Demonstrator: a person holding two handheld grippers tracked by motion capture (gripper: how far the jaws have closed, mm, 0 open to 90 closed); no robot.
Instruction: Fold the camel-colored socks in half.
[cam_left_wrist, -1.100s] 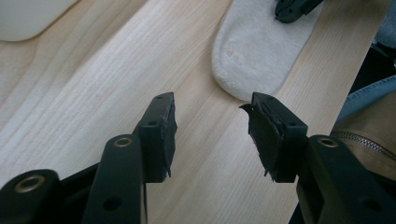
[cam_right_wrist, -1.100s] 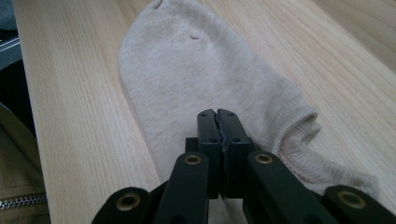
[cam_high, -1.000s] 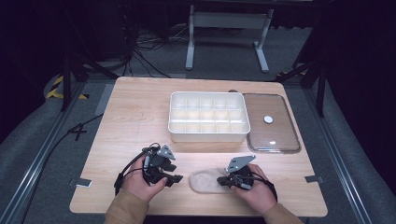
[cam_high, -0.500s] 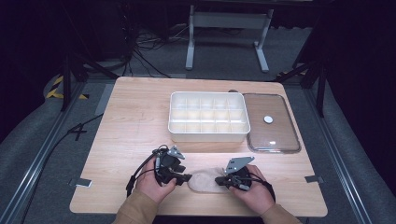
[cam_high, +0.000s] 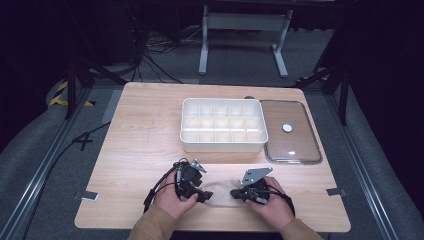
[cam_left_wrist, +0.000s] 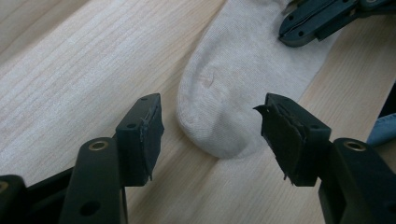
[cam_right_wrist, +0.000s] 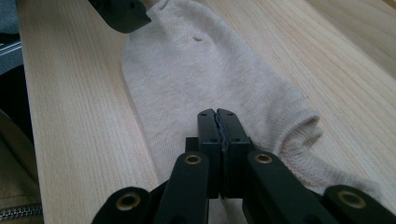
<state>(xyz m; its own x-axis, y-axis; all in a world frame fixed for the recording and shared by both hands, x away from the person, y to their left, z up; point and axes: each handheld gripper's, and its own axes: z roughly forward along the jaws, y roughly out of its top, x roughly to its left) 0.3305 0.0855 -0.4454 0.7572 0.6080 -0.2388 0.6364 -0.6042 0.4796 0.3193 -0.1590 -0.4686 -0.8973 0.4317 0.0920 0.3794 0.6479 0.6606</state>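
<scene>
- Sock (cam_high: 220, 191), beige, lies flat on the wooden table (cam_high: 145, 135) near its front edge, between my two grippers.
- On my left gripper view, the left gripper (cam_left_wrist: 212, 133) has its jaws spread wide, one on each side of the sock's rounded toe (cam_left_wrist: 219, 126); neither jaw touches the fabric as far as I can see.
- On my right gripper view, the right gripper (cam_right_wrist: 218, 122) has its jaws pressed together over the sock near its cuff opening (cam_right_wrist: 303, 135); I cannot tell whether any fabric is pinched between them.
- Farther back on the table I see a white divided tray (cam_high: 223, 125), and just beside it on the right a clear lid (cam_high: 290, 132) lying flat.
</scene>
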